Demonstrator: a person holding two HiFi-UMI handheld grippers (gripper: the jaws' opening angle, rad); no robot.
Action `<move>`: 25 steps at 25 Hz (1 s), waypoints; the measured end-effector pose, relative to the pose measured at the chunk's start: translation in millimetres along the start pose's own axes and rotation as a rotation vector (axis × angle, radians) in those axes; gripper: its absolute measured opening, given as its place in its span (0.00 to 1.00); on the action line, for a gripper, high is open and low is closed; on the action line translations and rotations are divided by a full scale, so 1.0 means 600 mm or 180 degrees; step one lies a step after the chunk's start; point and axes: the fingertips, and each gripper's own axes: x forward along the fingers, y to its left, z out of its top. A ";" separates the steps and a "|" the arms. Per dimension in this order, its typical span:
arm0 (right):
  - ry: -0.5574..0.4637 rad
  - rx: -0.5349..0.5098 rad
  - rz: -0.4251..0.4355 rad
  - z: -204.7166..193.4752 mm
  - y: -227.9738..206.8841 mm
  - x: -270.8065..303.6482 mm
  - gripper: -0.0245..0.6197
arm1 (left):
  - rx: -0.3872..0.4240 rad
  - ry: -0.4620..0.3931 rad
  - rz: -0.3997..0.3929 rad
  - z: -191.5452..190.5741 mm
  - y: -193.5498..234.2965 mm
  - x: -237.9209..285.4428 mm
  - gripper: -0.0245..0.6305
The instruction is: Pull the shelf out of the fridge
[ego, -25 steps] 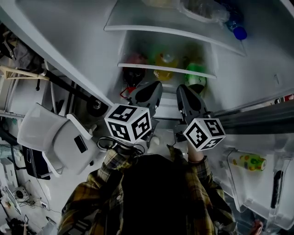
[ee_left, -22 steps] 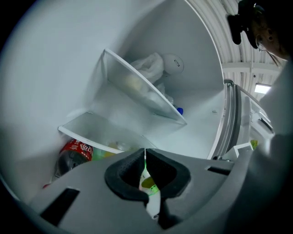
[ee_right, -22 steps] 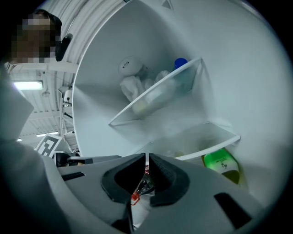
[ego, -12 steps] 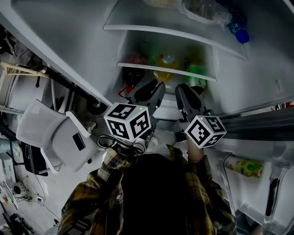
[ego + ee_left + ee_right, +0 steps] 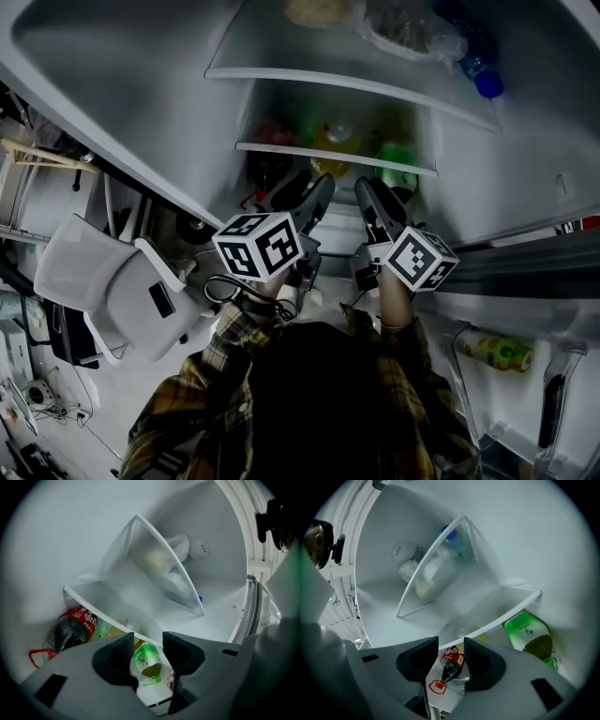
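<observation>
Before the white-rimmed clear glass shelf [image 5: 336, 156], the left gripper [image 5: 148, 641] and right gripper [image 5: 451, 645] had just spread their jaws, empty, apparently poised to clamp its front edge.

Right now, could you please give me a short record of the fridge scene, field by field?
lower shelf: in the fridge, not gripped
below it: cola bottle, green bottle
upper shelf: bagged food, blue-capped bottle
left claw: jaws just opened, nothing between them
right claw: jaws just opened, nothing between them
</observation>
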 end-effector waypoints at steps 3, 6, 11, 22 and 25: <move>0.0018 0.0146 -0.0020 -0.005 -0.015 0.012 0.28 | -0.0184 0.0031 0.0025 -0.006 0.015 0.011 0.31; 0.0064 0.0266 -0.0037 -0.014 -0.025 0.026 0.28 | -0.0353 0.0046 0.0045 -0.009 0.028 0.023 0.31; 0.0151 0.0370 -0.0059 -0.026 -0.038 0.049 0.28 | -0.0518 0.0022 0.0080 -0.003 0.046 0.046 0.31; 0.0074 0.1004 0.0042 -0.023 -0.056 0.090 0.28 | -0.1322 -0.0049 -0.0025 -0.003 0.083 0.084 0.31; -0.0017 0.1193 0.0074 -0.015 -0.063 0.096 0.28 | -0.1474 -0.0084 -0.0074 -0.003 0.084 0.093 0.31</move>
